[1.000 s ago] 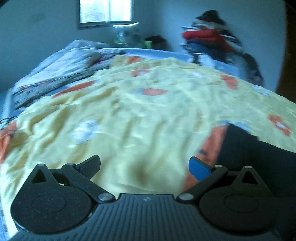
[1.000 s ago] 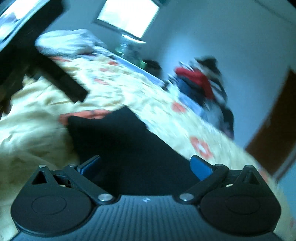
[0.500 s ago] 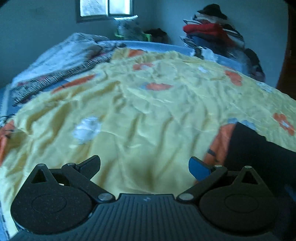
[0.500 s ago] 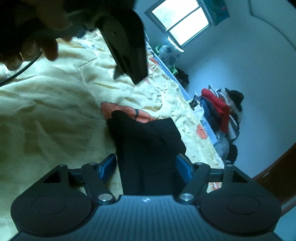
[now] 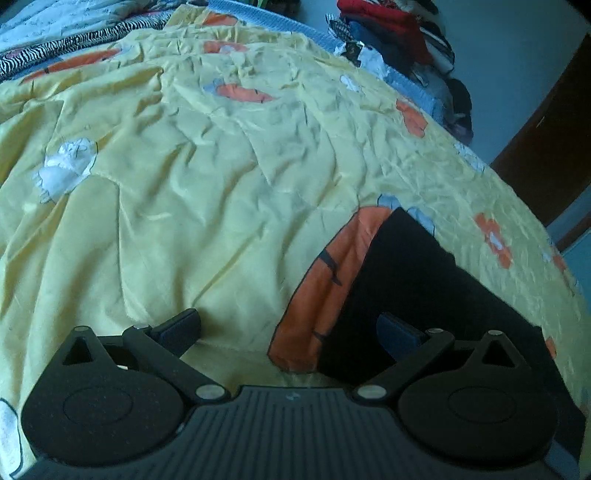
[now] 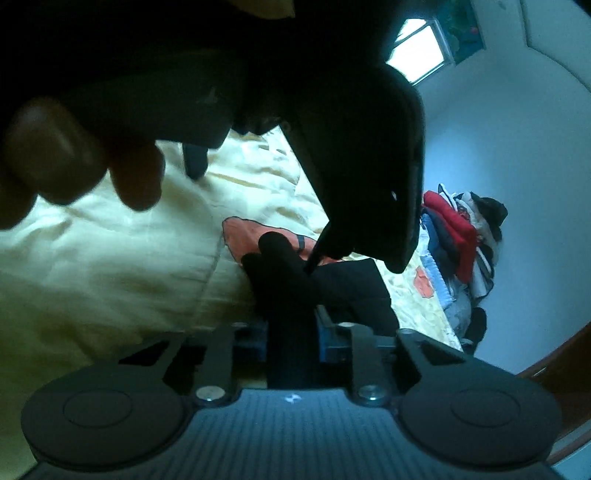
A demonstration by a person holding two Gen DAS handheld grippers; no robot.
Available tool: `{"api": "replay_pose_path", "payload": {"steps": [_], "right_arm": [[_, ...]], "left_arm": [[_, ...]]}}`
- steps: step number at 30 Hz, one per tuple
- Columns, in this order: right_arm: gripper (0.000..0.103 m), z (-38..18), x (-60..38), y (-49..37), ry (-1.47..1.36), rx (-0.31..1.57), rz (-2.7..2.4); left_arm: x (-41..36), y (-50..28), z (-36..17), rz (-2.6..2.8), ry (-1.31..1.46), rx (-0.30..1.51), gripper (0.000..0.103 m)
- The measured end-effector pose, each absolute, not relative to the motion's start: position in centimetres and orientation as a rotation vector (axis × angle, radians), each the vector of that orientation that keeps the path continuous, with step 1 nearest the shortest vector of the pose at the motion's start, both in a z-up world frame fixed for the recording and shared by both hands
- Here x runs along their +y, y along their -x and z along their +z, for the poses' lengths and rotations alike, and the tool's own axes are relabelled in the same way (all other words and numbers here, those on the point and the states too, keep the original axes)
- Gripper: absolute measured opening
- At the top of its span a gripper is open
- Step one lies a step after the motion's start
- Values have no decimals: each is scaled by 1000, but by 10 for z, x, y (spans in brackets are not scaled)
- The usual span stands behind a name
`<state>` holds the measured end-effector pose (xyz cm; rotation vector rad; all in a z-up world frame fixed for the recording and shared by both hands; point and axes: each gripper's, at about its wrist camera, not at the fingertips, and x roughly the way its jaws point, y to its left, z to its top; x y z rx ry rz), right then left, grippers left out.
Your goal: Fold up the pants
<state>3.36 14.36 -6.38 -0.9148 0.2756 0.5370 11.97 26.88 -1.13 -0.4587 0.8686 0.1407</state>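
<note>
Black pants (image 5: 424, 291) lie on a yellow flowered bedsheet (image 5: 192, 192), at the right of the left wrist view. My left gripper (image 5: 291, 326) is open and empty, low over the sheet, its right finger over the pants' edge. In the right wrist view my right gripper (image 6: 291, 332) is shut on a fold of the black pants (image 6: 288, 280), which bunch up between the blue pads. The left gripper's body and the hand holding it fill the top of that view, just above the pants.
A heap of red, blue and dark clothes (image 5: 399, 33) is piled at the bed's far side (image 6: 461, 236). Zebra-striped and pale bedding (image 5: 55, 55) lies at the far left. A brown door (image 5: 550, 147) stands at the right. A window (image 6: 421, 55) is on the far wall.
My right gripper has closed on the pants fabric. My left gripper has moved right and lower toward the pants edge, and now hangs close in front of the right camera.
</note>
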Motion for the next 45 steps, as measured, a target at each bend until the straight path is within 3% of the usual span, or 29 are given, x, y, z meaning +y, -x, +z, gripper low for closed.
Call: {"api": "replay_pose_path", "payload": {"steps": [11, 14, 17, 19, 22, 26, 31, 36, 45], "right_arm": [[13, -10, 101, -50, 568, 327, 595], [13, -3, 90, -54, 492, 349, 605], [13, 0, 84, -62, 451, 361, 609], [13, 0, 83, -65, 450, 379, 620], [14, 0, 81, -69, 456, 397, 623], [14, 16, 60, -68, 369, 441, 712], [14, 37, -4, -93, -7, 491, 698], [14, 19, 6, -126, 10, 583, 616], [14, 29, -44, -118, -309, 532, 707]], "left_arm": [[264, -156, -21, -116, 786, 875, 101], [258, -167, -23, -141, 813, 872, 93], [250, -173, -21, -153, 784, 869, 65], [246, -176, -22, -182, 789, 867, 39], [239, -176, -20, -158, 733, 854, 26], [232, -171, -15, -147, 660, 828, 23], [219, -162, -2, -131, 549, 777, 22], [192, -145, 22, -106, 418, 701, 21], [137, -117, 64, -137, 365, 630, 21]]}}
